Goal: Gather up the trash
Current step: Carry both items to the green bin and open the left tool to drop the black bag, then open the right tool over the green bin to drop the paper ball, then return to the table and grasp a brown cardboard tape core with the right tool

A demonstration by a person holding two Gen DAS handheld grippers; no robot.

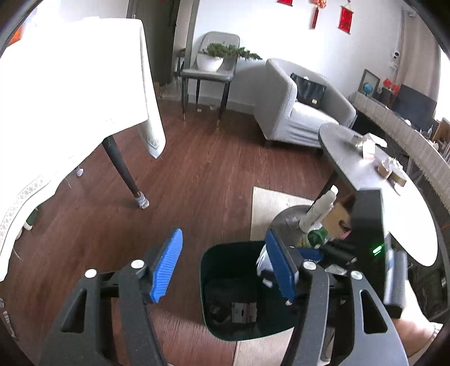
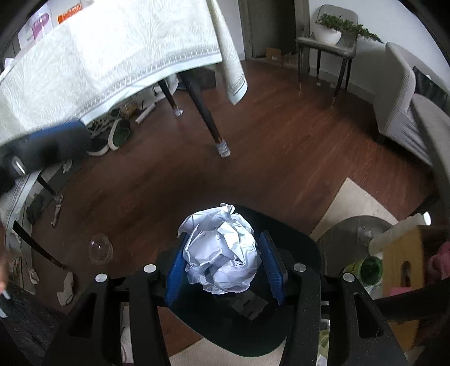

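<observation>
Dark wood plank floor (image 2: 281,146) under everything. Right gripper (image 2: 225,267) is clamped on a crumpled white paper ball (image 2: 222,253), right above the dark plastic bin (image 1: 225,295). Left gripper (image 1: 225,264) spread apart, nothing in it.

**A lived-in living room at home**

A grey armchair (image 1: 298,112) stands on the wooden floor (image 1: 213,169) beside a low round bench (image 1: 351,166). A chair (image 1: 209,70) against the wall carries a potted plant (image 1: 222,55). Red ornaments (image 1: 345,18) hang on the wall, and shoes (image 2: 112,135) lie under a cloth-covered bench (image 2: 112,56).
</observation>
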